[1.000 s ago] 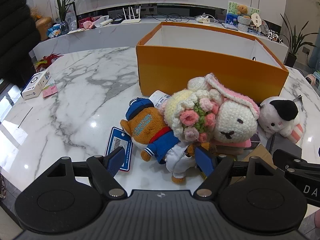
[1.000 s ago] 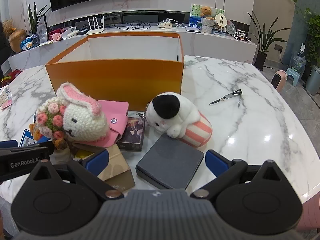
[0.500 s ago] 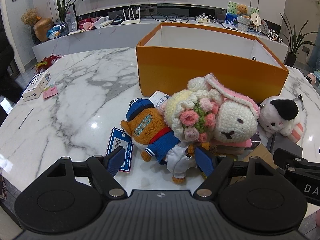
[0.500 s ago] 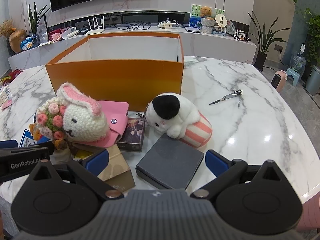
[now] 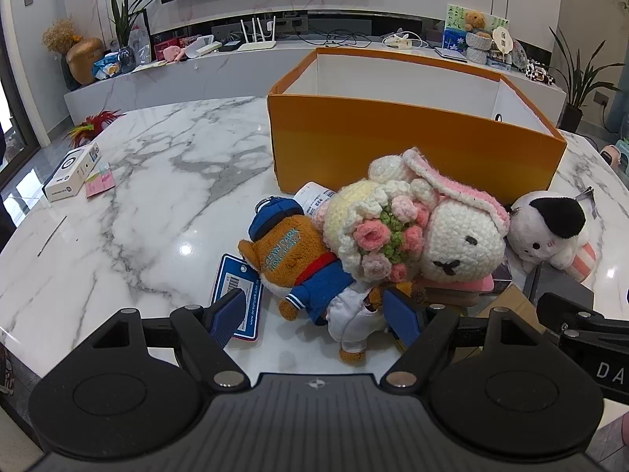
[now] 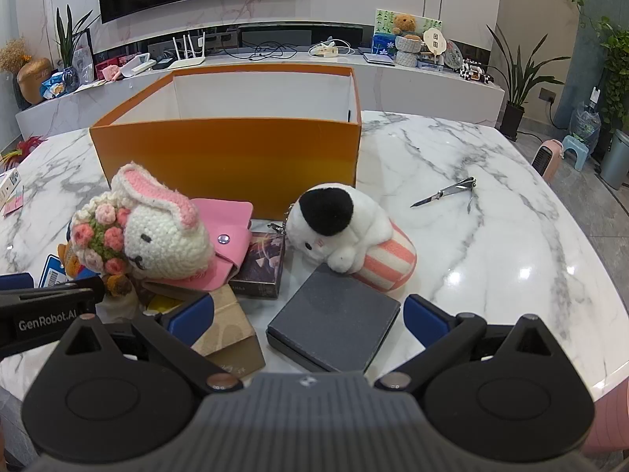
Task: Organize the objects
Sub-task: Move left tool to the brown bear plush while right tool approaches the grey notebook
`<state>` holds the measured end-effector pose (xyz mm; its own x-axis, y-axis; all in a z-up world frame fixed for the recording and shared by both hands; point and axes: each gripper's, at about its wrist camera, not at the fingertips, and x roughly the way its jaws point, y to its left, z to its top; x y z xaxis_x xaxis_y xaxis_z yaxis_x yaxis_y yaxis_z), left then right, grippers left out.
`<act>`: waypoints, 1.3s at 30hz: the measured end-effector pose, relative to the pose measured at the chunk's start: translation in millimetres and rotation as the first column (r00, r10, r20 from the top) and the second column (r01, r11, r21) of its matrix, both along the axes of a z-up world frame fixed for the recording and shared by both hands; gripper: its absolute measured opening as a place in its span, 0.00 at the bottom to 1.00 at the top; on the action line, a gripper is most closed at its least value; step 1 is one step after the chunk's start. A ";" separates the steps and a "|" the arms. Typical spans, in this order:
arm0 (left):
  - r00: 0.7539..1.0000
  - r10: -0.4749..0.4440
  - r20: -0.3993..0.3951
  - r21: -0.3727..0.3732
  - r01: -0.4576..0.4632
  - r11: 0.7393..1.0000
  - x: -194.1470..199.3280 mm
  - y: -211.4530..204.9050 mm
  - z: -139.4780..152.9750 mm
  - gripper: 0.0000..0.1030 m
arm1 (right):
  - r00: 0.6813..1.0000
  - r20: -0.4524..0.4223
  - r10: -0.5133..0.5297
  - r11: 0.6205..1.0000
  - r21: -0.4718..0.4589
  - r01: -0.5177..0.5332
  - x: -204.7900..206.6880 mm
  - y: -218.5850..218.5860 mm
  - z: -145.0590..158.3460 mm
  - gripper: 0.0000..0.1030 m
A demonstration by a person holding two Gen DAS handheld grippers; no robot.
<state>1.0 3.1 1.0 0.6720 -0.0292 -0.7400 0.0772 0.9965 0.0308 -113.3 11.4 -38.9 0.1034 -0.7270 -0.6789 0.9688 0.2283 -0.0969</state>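
Nothing is sitting in the orange box (image 6: pixel 236 157) yet; the left gripper (image 5: pixel 316 312) and right gripper (image 6: pixel 306 314) are hovering wide open, empty, while the toys (image 5: pixel 432 236) are lying heaped near the table's (image 5: pixel 137 196) front edge.

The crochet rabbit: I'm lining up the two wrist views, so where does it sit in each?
Left wrist: the rabbit is right of centre, lying against the bear, in front of the orange box.
Right wrist: the rabbit is at the left, on a pink wallet.
Shared landmark: the orange box, behind the rabbit in both.
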 end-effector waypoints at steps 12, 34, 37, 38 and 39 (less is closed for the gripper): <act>0.998 -0.054 0.010 -0.011 0.054 0.998 -4.4 2.7 1.5 0.88 | 1.000 0.000 -0.020 1.000 0.002 0.020 -7.1 2.4 1.4 0.99; 0.995 -0.097 0.010 -0.017 0.097 0.995 10.3 47.4 -1.7 0.88 | 0.982 0.142 -0.126 0.984 0.140 0.107 -40.7 -48.0 -32.9 0.99; 0.998 -0.064 0.002 -0.023 0.064 0.998 12.8 62.2 -2.9 0.88 | 0.980 0.116 -0.161 0.980 0.139 0.144 -25.6 -53.4 -41.2 0.99; 0.998 -0.055 0.001 -0.030 0.055 0.998 13.0 67.2 -3.7 0.88 | 0.979 0.116 -0.171 0.979 0.135 0.155 -23.1 -54.6 -42.2 0.99; 0.999 -0.051 -0.003 -0.034 0.051 0.998 13.4 71.2 -5.1 0.88 | 0.978 0.110 -0.177 0.977 0.137 0.161 -21.9 -56.4 -42.9 0.99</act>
<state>14.4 74.3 -4.1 0.6661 -0.0883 -0.7406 0.1279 0.9918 -0.0033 -135.2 -44.9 -81.8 0.0736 -0.6495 -0.7568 0.9971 0.0633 0.0426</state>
